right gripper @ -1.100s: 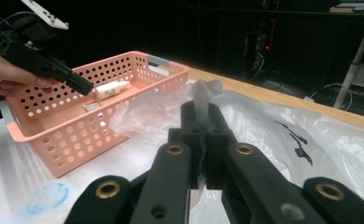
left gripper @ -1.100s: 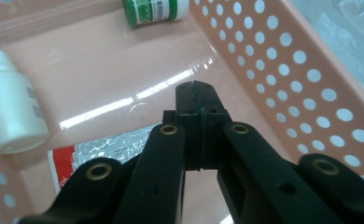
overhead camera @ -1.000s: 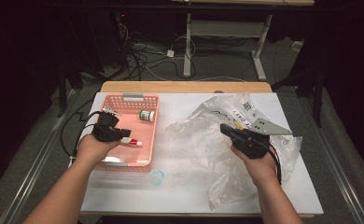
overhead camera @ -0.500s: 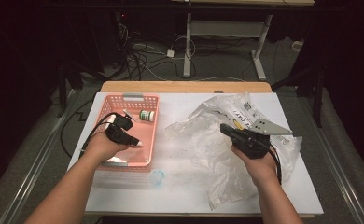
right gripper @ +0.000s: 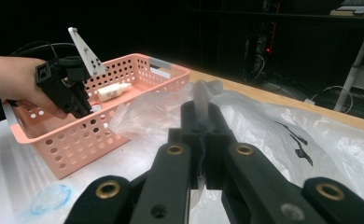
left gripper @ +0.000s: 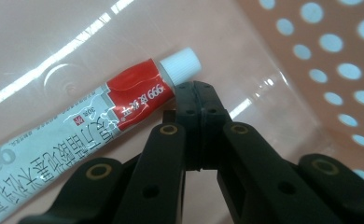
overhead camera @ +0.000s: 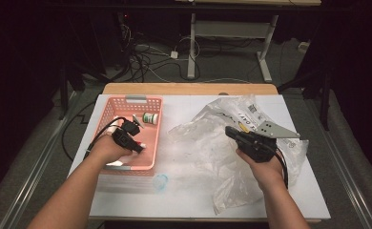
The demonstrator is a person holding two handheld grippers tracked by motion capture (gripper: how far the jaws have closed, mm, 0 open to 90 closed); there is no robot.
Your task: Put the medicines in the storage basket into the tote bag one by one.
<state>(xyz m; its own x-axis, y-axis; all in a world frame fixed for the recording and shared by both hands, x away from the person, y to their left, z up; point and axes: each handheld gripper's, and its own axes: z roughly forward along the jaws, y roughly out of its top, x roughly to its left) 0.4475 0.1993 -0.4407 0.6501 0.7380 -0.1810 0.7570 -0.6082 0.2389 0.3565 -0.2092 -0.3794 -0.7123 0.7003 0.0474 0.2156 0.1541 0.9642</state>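
My left gripper (left gripper: 195, 91) is shut, its tips low inside the pink basket (left gripper: 311, 56) right beside the white cap of a red-and-white ointment tube (left gripper: 77, 135) lying on the basket floor. Nothing sits between its jaws. In the high view the left gripper (overhead camera: 139, 147) points into the basket's (overhead camera: 136, 98) near right part. My right gripper (right gripper: 199, 109) is shut on a fold of the clear plastic bag (right gripper: 287, 135), which sticks up from its tips. From above, the right gripper (overhead camera: 229, 131) rests over the crumpled bag (overhead camera: 208, 143).
A small white bottle (overhead camera: 150, 118) with a green label lies at the basket's far end. A pale blue round lid (overhead camera: 160, 181) sits on the white table in front of the basket. Cables trail from both grippers.
My left hand has shifted right and dropped deeper into the basket. The right hand and the bag have stayed put.
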